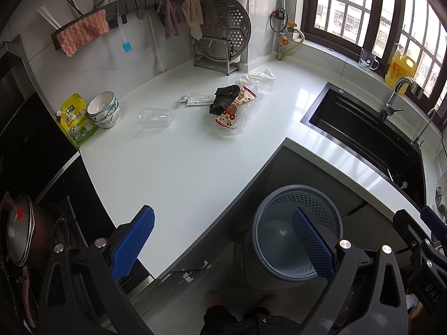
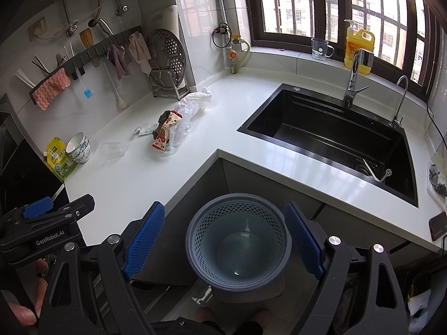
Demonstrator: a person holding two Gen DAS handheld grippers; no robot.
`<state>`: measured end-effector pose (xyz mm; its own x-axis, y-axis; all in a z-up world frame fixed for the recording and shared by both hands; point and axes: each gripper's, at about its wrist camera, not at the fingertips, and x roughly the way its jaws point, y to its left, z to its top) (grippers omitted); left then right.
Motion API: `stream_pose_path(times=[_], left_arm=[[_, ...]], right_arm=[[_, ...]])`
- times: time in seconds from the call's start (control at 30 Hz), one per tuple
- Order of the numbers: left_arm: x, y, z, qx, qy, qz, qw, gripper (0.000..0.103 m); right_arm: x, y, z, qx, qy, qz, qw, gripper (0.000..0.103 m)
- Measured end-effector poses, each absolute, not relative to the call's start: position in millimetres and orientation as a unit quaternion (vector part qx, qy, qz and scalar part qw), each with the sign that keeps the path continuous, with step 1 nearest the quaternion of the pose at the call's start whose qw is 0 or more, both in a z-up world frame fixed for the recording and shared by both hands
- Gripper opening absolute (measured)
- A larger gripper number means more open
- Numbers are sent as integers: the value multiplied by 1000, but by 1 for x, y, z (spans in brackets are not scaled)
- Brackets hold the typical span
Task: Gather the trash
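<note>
Trash lies on the white counter (image 1: 173, 167): a red-and-white snack wrapper (image 1: 236, 106) (image 2: 165, 132), a black crumpled piece (image 1: 225, 97), clear plastic film (image 1: 251, 83) (image 2: 184, 117), a white crumpled bag (image 2: 199, 97), a small flat packet (image 1: 195, 100) (image 2: 145, 129) and a clear plastic cup (image 1: 153, 117) (image 2: 113, 150) on its side. A grey perforated bin (image 1: 297, 230) (image 2: 237, 237) stands on the floor below the counter's corner. My left gripper (image 1: 223, 240) is open, holding nothing. My right gripper (image 2: 223, 240) is open above the bin, empty.
Stacked bowls (image 1: 104, 110) and a yellow-green pouch (image 1: 76, 122) sit at the counter's left. A black sink (image 2: 335, 139) with a faucet (image 2: 353, 78) lies to the right. A steamer rack (image 1: 223, 33) stands at the back wall. A pot (image 1: 22, 231) sits on the stove.
</note>
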<state>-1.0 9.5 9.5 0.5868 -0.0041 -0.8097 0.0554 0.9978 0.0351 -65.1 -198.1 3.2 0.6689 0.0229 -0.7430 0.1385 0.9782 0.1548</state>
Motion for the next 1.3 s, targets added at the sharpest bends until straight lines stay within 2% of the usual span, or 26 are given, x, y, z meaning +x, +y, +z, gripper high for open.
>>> stream_pose_path(times=[1.3], left_arm=[[-3, 9, 9, 29, 454, -15, 891, 97]], right_arm=[[-66, -197, 3, 99, 404, -32, 909, 83]])
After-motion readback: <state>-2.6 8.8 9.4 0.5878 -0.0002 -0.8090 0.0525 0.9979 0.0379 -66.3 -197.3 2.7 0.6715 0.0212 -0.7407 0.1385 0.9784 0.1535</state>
